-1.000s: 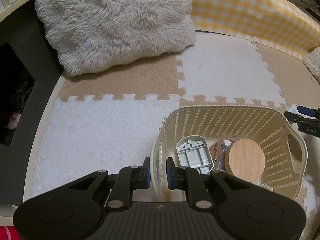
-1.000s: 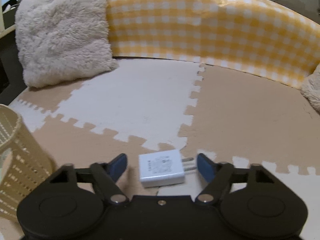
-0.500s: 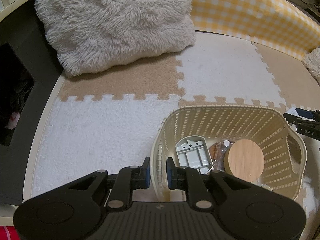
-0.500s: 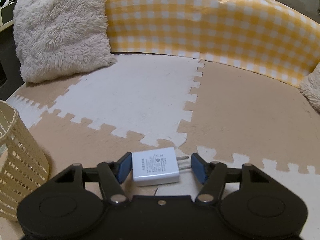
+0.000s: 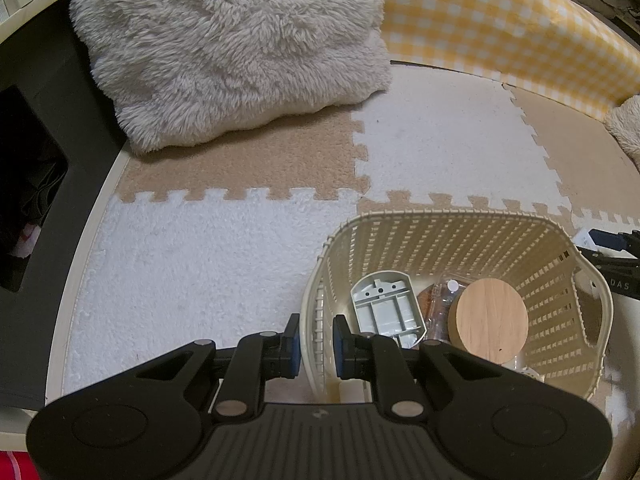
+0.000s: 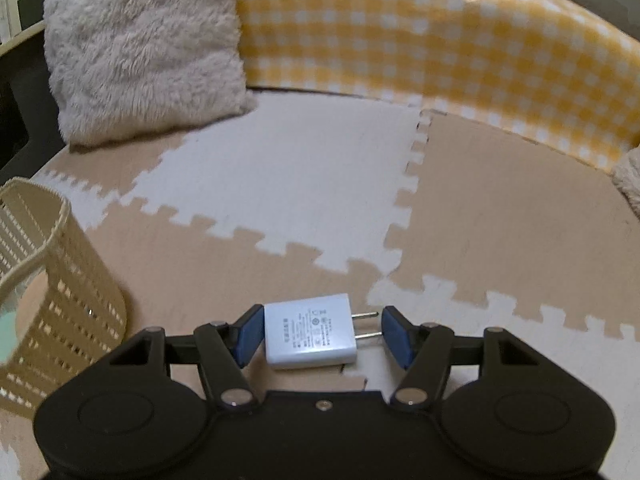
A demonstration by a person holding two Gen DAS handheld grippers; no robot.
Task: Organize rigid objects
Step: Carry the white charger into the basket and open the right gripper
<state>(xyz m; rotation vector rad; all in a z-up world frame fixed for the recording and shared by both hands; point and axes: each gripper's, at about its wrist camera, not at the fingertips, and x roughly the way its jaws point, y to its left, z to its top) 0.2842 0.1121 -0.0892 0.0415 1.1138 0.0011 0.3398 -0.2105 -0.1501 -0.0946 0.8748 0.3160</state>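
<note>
A cream lattice basket (image 5: 440, 214) stands on the foam mat. It holds a grey plastic part (image 5: 386, 308), a round wooden disc (image 5: 491, 322) and a clear packet (image 5: 436, 304). My left gripper (image 5: 316, 340) is shut on the basket's near left wall, one pad outside and one inside. A white plug charger (image 6: 310, 336) lies crosswise between the blue pads of my right gripper (image 6: 323, 330). The left pad is against its body and the right pad against its prong tips. The basket (image 6: 60, 280) is just left of that gripper.
A fluffy grey pillow (image 5: 232, 52) leans at the back left. A yellow checked bumper (image 6: 440, 40) curves along the back. Beige and white puzzle mats (image 6: 300, 168) cover the floor. Dark furniture (image 5: 32, 160) borders the left edge.
The right jaws have narrowed onto the charger, which now stays between the pads. The basket sits further into the right wrist view. The left gripper and basket have not moved.
</note>
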